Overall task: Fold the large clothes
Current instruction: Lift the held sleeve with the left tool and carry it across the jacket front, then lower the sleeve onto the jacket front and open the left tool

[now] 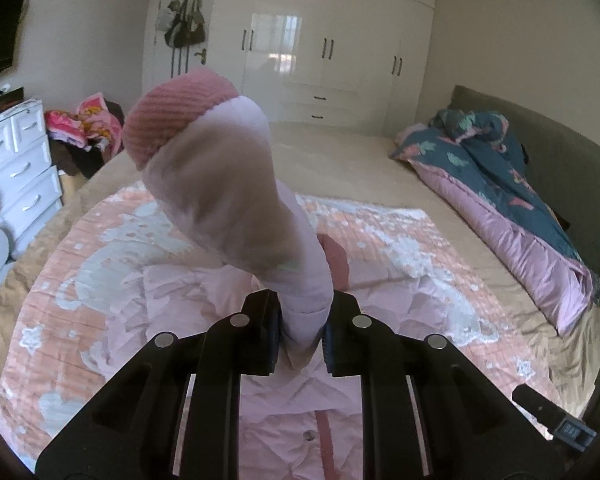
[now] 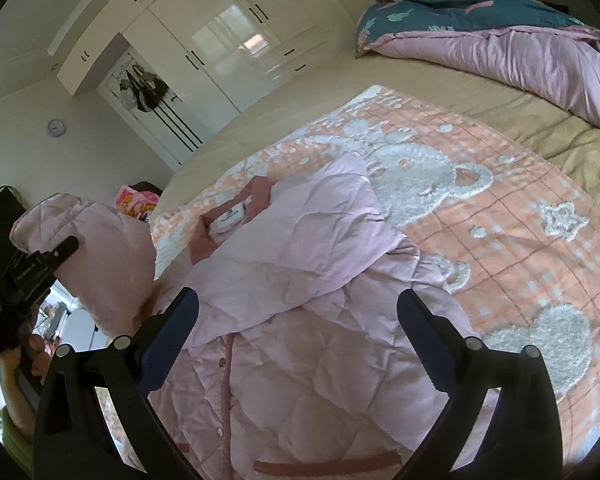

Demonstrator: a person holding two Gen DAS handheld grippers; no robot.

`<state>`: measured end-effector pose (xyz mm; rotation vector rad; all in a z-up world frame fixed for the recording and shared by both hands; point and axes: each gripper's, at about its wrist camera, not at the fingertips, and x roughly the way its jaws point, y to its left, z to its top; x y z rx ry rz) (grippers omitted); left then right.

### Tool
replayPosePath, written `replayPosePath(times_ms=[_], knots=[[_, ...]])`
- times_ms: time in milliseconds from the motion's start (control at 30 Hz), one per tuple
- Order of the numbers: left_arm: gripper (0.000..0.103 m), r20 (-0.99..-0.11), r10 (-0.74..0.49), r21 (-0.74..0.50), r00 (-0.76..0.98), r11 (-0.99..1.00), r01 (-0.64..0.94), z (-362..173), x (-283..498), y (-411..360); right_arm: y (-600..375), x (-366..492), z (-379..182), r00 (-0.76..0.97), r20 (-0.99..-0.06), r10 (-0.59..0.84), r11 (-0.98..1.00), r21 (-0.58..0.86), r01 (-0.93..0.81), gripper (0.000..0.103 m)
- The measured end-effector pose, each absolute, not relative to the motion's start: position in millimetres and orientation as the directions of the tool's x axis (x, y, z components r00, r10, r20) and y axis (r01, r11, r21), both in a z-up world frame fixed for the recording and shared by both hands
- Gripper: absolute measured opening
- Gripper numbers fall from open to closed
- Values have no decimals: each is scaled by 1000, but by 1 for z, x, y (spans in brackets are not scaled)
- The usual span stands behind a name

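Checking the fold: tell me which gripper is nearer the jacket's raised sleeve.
Left. The left gripper is shut on the sleeve; the right gripper hangs open over the jacket's front, apart from it.

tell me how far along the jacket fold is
Done: the pink jacket lies flat on the blanket, one sleeve already folded across its front. In hand: the left gripper is shut on the other sleeve, lifted. The right gripper is open. Left: laying that sleeve across, then folding the body.

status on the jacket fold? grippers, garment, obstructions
Left gripper shut on the sleeve, held up. Right gripper open, empty, above the jacket. Jacket flat on pink blanket. Nothing in the way.
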<state>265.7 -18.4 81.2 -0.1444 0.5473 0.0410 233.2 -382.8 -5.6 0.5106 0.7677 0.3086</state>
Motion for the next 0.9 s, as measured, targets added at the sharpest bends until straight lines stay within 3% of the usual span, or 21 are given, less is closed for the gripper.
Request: replayPosePath(times_ms=[900], knots=[[16, -656, -91, -81, 749, 995, 51, 11, 299, -73, -409, 247, -31, 675, -613, 410, 832, 555, -2, 99]])
